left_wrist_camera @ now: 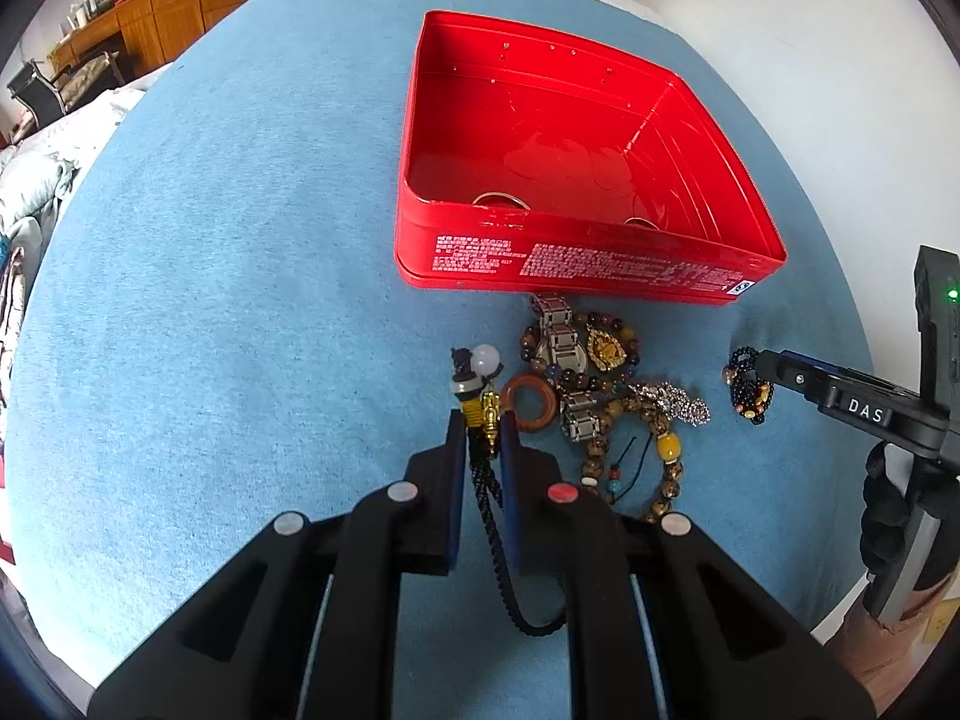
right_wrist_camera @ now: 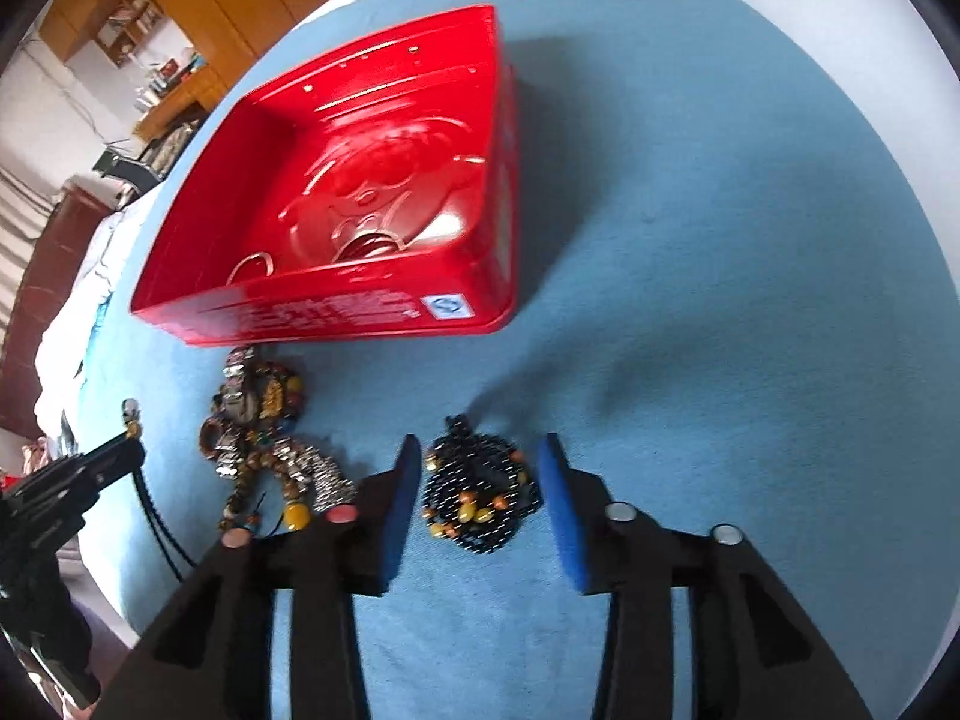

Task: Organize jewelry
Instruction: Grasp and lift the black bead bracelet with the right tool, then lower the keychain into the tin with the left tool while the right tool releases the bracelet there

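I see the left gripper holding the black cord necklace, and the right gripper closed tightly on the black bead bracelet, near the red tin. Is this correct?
Not fully. The right gripper is not closed on the black bead bracelet: in the right wrist view its pads stand apart on either side, with the bracelet lying on the blue cloth between them. The left gripper does hold the black cord necklace, near the red tin.

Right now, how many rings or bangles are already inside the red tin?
2 that I can see. One ring lies against the near wall of the red tin toward its left end, the other ring further right. That wall may hide more.
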`<state>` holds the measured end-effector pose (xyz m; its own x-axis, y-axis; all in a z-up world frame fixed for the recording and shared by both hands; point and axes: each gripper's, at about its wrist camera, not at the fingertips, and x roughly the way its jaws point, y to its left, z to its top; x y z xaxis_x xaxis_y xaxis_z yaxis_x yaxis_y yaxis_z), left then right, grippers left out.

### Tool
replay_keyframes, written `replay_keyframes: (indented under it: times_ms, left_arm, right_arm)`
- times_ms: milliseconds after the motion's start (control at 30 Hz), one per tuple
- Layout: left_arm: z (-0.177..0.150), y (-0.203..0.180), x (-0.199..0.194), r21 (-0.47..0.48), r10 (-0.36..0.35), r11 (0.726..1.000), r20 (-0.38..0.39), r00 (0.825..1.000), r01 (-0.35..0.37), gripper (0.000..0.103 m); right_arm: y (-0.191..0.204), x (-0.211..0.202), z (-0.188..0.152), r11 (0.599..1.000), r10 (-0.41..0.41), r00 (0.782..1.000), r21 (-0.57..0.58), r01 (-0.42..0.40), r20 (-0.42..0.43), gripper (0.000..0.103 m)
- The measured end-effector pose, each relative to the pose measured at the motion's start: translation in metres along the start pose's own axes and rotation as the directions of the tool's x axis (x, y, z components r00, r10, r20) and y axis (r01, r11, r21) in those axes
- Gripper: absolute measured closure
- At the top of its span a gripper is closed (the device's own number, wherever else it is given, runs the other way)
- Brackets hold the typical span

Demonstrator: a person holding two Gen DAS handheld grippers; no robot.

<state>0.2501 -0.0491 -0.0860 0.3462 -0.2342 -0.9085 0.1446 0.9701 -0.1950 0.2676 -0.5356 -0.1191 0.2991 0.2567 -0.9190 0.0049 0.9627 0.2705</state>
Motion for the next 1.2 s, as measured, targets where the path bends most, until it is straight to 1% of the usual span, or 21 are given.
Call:
replay_keyframes:
  times_ms: [133,233,300,333,367,433,500,533,567,633,767,833,900,1000,1100,1200]
  left_arm:
    - [0.002,-0.003,0.006,0.004,-0.003,1.000,-0.005,1.000,0.003,0.094]
    - [0.002,-0.002,0.009,0.003,-0.002,1.000,-0.011,1.000,0.002,0.094]
    - [0.002,-0.002,0.011,0.003,-0.001,1.000,-0.015,1.000,0.001,0.094]
    - [0.002,-0.002,0.011,0.003,-0.002,1.000,-0.015,1.000,0.002,0.094]
    - [0.002,-0.002,0.011,0.003,-0.002,1.000,-0.014,1.000,0.002,0.094]
    - [0.002,-0.002,0.010,0.001,-0.006,1.000,-0.012,1.000,0.006,0.094]
    - [0.001,-0.001,0.008,0.001,-0.009,1.000,-0.007,1.000,0.009,0.094]
    - [0.001,-0.001,0.005,0.001,-0.013,1.000,-0.001,1.000,0.013,0.094]
    - [0.001,0.000,0.002,0.000,-0.016,1.000,0.004,1.000,0.016,0.094]
    - [0.001,0.000,-0.004,0.001,-0.021,1.000,0.018,1.000,0.021,0.094]
    - [0.004,0.000,-0.026,0.005,-0.043,0.999,0.071,0.997,0.043,0.094]
    - [0.007,-0.001,-0.036,0.006,-0.055,0.998,0.099,0.994,0.055,0.094]
    - [0.013,-0.004,-0.049,0.012,-0.065,0.998,0.134,0.989,0.064,0.094]
    - [0.028,-0.011,-0.067,0.021,-0.077,0.997,0.185,0.980,0.074,0.094]
    - [0.050,-0.019,-0.080,0.035,-0.074,0.997,0.239,0.968,0.067,0.094]
    - [0.075,-0.027,-0.078,0.044,-0.051,0.998,0.260,0.964,0.041,0.094]
  right_arm:
    - [0.000,0.019,0.000,1.000,0.017,0.998,0.008,-0.017,-0.053,0.059]
    - [0.004,0.023,-0.001,1.000,0.004,0.999,-0.010,-0.004,-0.042,0.057]
    - [0.004,0.023,-0.002,1.000,0.013,0.999,-0.011,-0.014,-0.040,0.076]
    - [0.005,0.023,-0.004,1.000,0.023,0.999,-0.013,-0.023,-0.041,0.079]
    - [0.006,0.023,-0.005,0.999,0.028,0.999,-0.015,-0.029,-0.041,0.085]
    - [0.008,0.020,-0.008,0.999,0.037,0.998,-0.021,-0.038,-0.042,0.088]
    - [0.010,0.015,-0.009,0.998,0.067,0.997,-0.020,-0.067,-0.039,0.091]
    - [0.012,0.010,-0.010,0.997,0.077,0.997,-0.021,-0.078,-0.030,0.091]
    - [0.014,0.004,-0.011,0.996,0.081,0.997,-0.024,-0.081,-0.018,0.094]
    - [0.016,-0.008,-0.011,0.995,0.097,0.995,-0.032,-0.097,0.008,0.095]
    - [0.027,-0.039,-0.008,0.989,0.136,0.988,-0.067,-0.131,0.074,0.095]
    - [0.033,-0.051,-0.004,0.986,0.150,0.984,-0.084,-0.142,0.099,0.095]
    - [0.039,-0.061,0.007,0.984,0.158,0.979,-0.099,-0.146,0.126,0.095]
    - [0.046,-0.075,0.022,0.982,0.169,0.972,-0.108,-0.153,0.165,0.095]
    - [0.051,-0.084,0.039,0.981,0.176,0.965,-0.116,-0.156,0.193,0.095]
    - [0.056,-0.084,0.058,0.982,0.167,0.964,-0.117,-0.146,0.205,0.095]
